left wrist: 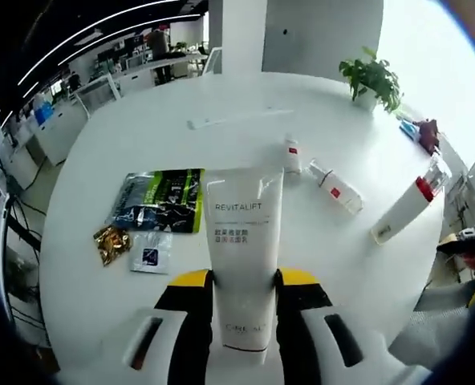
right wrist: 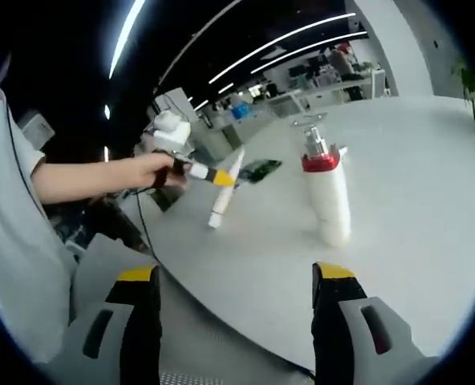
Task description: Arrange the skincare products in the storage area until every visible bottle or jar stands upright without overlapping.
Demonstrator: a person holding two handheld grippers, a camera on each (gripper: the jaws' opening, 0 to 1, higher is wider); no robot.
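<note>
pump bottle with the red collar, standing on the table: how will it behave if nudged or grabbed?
The tall white pump bottle with the red collar looks narrow for its height, so a nudge near the top would probably tip it. Its smooth round body seems likely to roll once down, and may slip between jaws. The right gripper stands open, short of it.

White hand-held grippers, black and yellow jaws

Left hand-held gripper (left wrist: 245,301) and right hand-held gripper (right wrist: 236,301) have white bodies with dark slots, black jaws, yellow tips; the person's sleeve (right wrist: 9,152) is white.
</note>
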